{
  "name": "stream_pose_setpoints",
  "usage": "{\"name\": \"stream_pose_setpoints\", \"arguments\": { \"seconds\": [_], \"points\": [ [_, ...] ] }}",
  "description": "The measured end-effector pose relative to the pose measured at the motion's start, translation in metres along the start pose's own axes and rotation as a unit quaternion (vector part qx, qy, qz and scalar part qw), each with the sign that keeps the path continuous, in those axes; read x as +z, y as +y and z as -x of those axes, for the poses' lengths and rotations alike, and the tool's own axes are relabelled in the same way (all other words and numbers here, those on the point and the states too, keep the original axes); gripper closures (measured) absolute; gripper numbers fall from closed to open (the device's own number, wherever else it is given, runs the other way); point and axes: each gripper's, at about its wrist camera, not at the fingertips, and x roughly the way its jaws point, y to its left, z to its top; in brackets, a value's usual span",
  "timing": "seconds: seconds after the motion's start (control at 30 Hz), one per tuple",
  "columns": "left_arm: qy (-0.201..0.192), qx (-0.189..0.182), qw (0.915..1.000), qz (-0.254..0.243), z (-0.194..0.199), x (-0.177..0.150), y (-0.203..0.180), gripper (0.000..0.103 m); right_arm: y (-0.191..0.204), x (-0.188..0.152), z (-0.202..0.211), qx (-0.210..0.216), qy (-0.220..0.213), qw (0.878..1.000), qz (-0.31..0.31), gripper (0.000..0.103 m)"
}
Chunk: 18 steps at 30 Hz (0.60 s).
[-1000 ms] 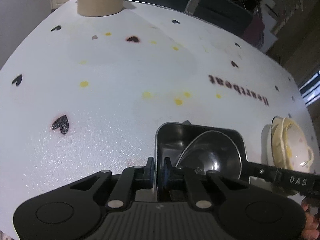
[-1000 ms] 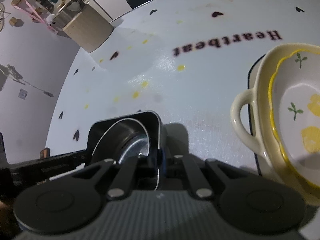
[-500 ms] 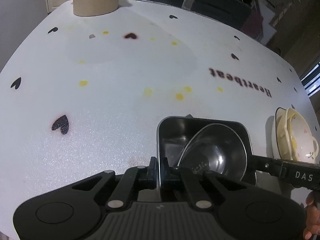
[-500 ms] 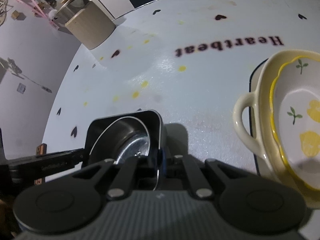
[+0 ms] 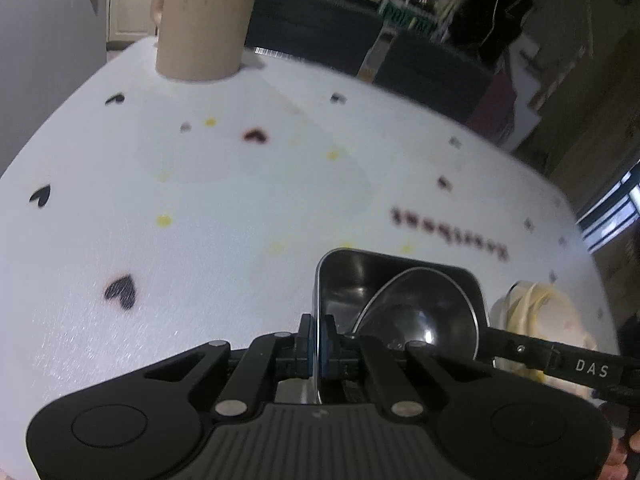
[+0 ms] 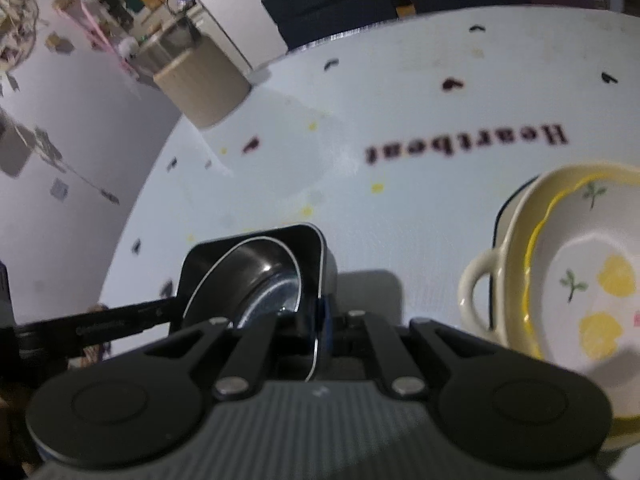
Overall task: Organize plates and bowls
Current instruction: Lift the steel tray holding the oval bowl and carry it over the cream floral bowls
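both sets of jaws are clenched on opposite walls of the square steel tray (image 5: 400, 280), left gripper (image 5: 319, 340) and right gripper (image 6: 319, 320), a round steel bowl (image 5: 420, 312) nested inside. ceramic bowls (image 6: 580, 272) already stacked on the table (image 5: 200, 220); tray not yet placed.

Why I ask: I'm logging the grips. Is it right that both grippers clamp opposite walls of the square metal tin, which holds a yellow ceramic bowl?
Not quite. The left gripper and right gripper do clamp the square metal tin, but the left wrist view shows a round steel bowl inside.
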Motion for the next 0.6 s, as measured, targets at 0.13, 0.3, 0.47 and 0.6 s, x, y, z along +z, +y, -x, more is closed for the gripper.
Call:
{"name": "stream_pose_setpoints", "arguments": {
  "seconds": [0.13,0.3,0.47,0.6],
  "points": [
    [-0.024,-0.025,0.9994,0.01,0.011,0.008,-0.013,0.1,-0.009,0.011,0.02,0.013,-0.025,1.0,-0.012,0.097],
    [-0.05,-0.05,0.9975,0.007,0.024,0.015,-0.038,0.1,-0.021,0.022,0.051,0.023,-0.052,0.998,-0.017,0.097],
    [-0.069,-0.083,0.9942,0.004,0.032,0.02,-0.066,0.1,-0.039,0.025,0.088,0.032,-0.085,0.996,-0.018,0.097],
    [-0.078,-0.107,0.9912,-0.004,0.031,0.02,-0.093,0.1,-0.057,0.025,0.113,0.033,-0.106,0.993,-0.027,0.097]
  ]
}}
